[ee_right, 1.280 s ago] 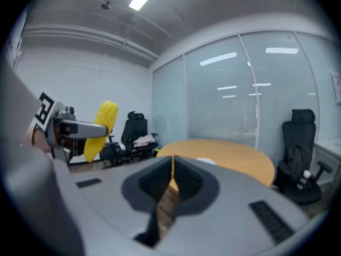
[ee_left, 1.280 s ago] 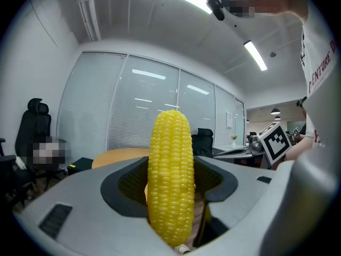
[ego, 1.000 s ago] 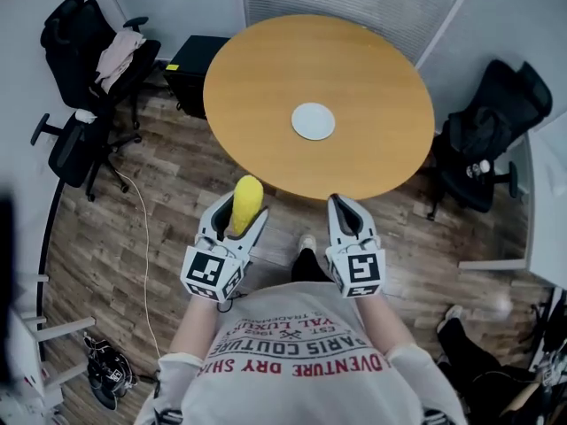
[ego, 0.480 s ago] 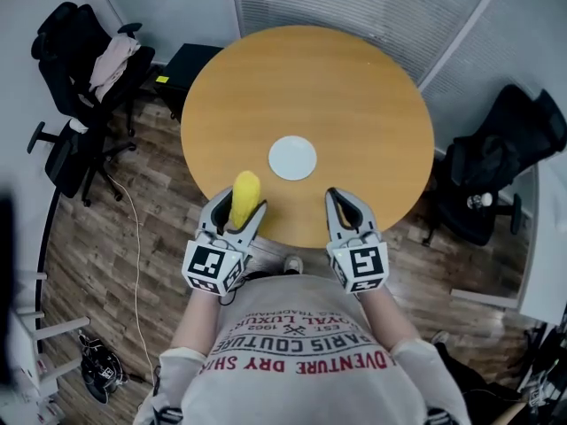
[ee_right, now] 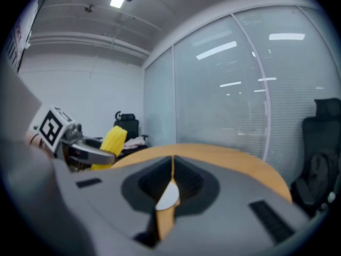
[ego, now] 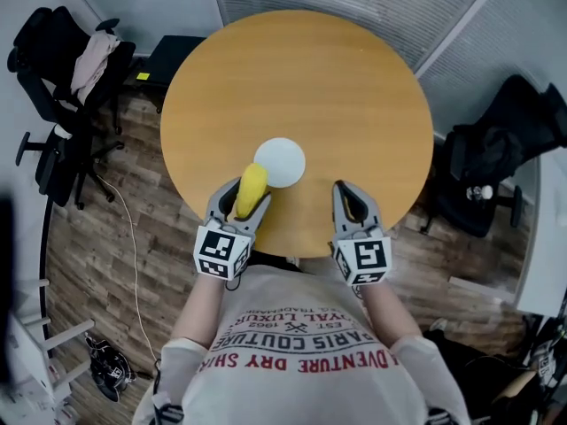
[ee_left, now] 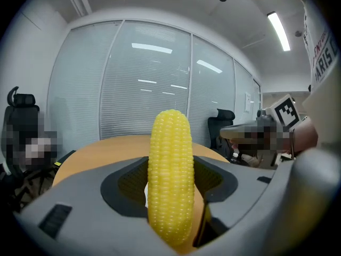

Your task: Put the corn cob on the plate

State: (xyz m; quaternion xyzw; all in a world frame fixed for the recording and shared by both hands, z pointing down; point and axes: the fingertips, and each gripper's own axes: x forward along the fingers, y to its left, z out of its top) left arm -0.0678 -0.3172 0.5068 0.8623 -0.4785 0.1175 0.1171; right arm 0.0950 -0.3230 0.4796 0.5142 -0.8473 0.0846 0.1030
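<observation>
A yellow corn cob stands between the jaws of my left gripper, which is shut on it over the near part of the round wooden table. In the left gripper view the corn cob fills the middle, upright between the grey jaws. A small white plate lies on the table just beyond the cob's tip. My right gripper hovers over the table's near edge, right of the plate, jaws shut with nothing between them. The right gripper view shows a sliver of the plate past the jaw tips and the cob at left.
Black office chairs stand at the left and the right of the table. A black box sits on the wooden floor at the table's far left. Glass walls with blinds lie behind the table.
I have moved forward to the table. Both grippers now reach over its near edge, and the corn cob in the left one has come up to the plate.
</observation>
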